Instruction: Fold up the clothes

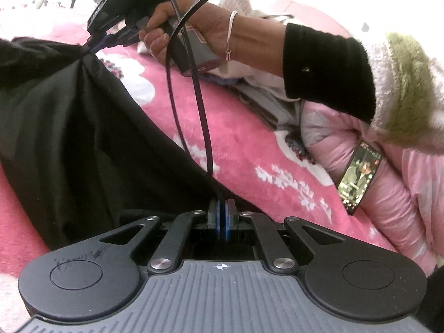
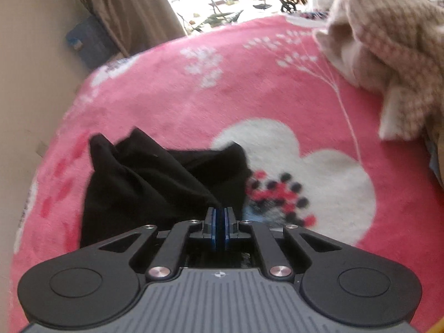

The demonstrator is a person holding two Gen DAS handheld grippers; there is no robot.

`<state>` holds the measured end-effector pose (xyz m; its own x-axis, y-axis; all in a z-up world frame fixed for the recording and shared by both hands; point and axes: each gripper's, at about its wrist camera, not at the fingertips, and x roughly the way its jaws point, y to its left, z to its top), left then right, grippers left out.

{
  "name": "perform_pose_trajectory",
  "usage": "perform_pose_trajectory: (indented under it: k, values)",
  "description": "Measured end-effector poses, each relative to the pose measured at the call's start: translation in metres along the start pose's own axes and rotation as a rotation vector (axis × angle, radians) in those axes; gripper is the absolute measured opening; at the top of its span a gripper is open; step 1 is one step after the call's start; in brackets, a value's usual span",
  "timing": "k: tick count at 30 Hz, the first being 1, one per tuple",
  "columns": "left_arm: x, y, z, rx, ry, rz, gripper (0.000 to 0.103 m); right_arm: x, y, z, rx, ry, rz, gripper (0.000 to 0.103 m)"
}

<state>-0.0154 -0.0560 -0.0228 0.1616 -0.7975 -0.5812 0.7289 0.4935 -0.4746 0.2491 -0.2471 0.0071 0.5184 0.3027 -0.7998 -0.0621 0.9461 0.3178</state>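
- Both claws, left (image 1: 222,208) and right (image 2: 221,216), pinch corners of a black garment (image 1: 83,138), stretching it above the pink blanket (image 2: 249,83) to fold flat.
- Beige knitwear (image 2: 388,55) waits beside the blanket's far edge.

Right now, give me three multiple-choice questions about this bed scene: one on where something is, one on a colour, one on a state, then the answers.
1. Where does the phone lie?
A. on the pink padded jacket
B. on the black garment
C. on the floor

2. What colour is the blanket under the clothes?
A. blue with stripes
B. pink with white flowers
C. plain grey

3. What is the right hand-held gripper doing?
A. hanging open over the blanket
B. pinching the beige knit
C. pinching the black garment

Answers: 1 A, the lit screen rests on the jacket; 2 B, white blossoms on pink; 3 C, the black cloth bunches at its tips.
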Motion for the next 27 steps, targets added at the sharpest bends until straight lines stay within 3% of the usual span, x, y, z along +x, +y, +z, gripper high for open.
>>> perform_pose_trajectory:
  k: [3, 5, 8, 13, 16, 18, 23, 27]
  values:
    - [0.010, -0.003, -0.002, 0.018, 0.023, 0.027, 0.003, -0.009, -0.015, -0.001, 0.053, -0.017, 0.020, 0.021]
    - [0.013, -0.003, -0.002, 0.014, 0.031, 0.047, 0.006, -0.024, -0.024, -0.002, 0.079, -0.045, 0.029, 0.022]
    - [0.007, -0.002, -0.002, -0.009, 0.019, 0.041, 0.028, -0.052, -0.033, -0.005, 0.082, -0.097, 0.025, 0.027]
    - [-0.008, -0.008, -0.001, -0.018, -0.006, 0.032, 0.043, -0.111, -0.041, -0.021, 0.049, -0.167, 0.006, 0.038]
    - [-0.021, -0.014, -0.002, -0.023, -0.020, 0.042, 0.059, -0.149, -0.042, -0.033, 0.023, -0.211, -0.018, 0.043]
    - [-0.030, -0.019, -0.002, -0.018, -0.029, 0.052, 0.066, -0.173, -0.041, -0.043, 0.010, -0.222, -0.024, 0.052]
    - [-0.054, -0.032, -0.001, 0.034, -0.011, 0.106, 0.072, -0.217, -0.015, -0.082, -0.121, -0.194, -0.058, 0.062]
    - [-0.072, -0.039, 0.002, 0.165, 0.126, 0.147, 0.073, -0.236, 0.016, -0.127, -0.188, -0.149, 0.018, 0.063]
